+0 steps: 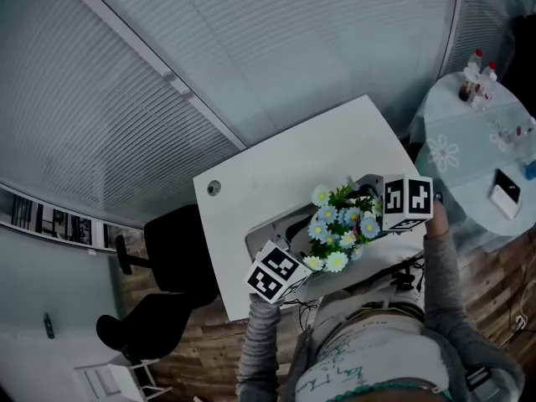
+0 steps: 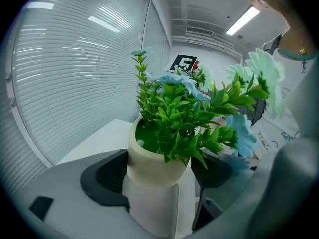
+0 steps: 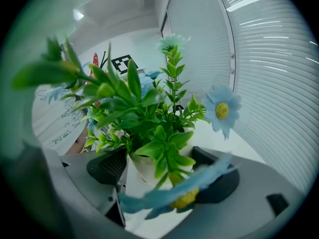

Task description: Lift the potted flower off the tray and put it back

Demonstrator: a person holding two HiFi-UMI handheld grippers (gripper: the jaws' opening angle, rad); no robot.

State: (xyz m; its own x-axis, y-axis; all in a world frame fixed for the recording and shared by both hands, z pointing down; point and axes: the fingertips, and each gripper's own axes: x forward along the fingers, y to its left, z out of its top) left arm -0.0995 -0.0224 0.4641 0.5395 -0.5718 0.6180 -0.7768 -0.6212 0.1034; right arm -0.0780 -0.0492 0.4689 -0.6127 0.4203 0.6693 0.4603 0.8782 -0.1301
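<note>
Tabletop scene in an office: one white rectangular table [image 1: 251, 182] stood against a wall of closed slatted blinds [image 1: 209, 48] on a wood-patterned floor, with one black swivel chair [image 1: 163, 266] to its left and one round cloth-covered side table [image 1: 469, 141] to its right bearing two small red-capped bottles [image 1: 477, 78]. One grey tray [image 1: 266, 234] lay at the near edge of the white table. One potted flower [image 2: 154, 158], a cream pot filled with green foliage and several pale blue and white daisy blooms, was over that tray between the two tools; whether its base touched the tray could not be determined. The pot's long axis ran vertical, with the stems pointing straight up towards the head camera. The left gripper [image 2: 158, 173] clasped the pot, one dark pad against each flank, and the right gripper [image 3: 162, 173] clasped it likewise from the opposite side.
</note>
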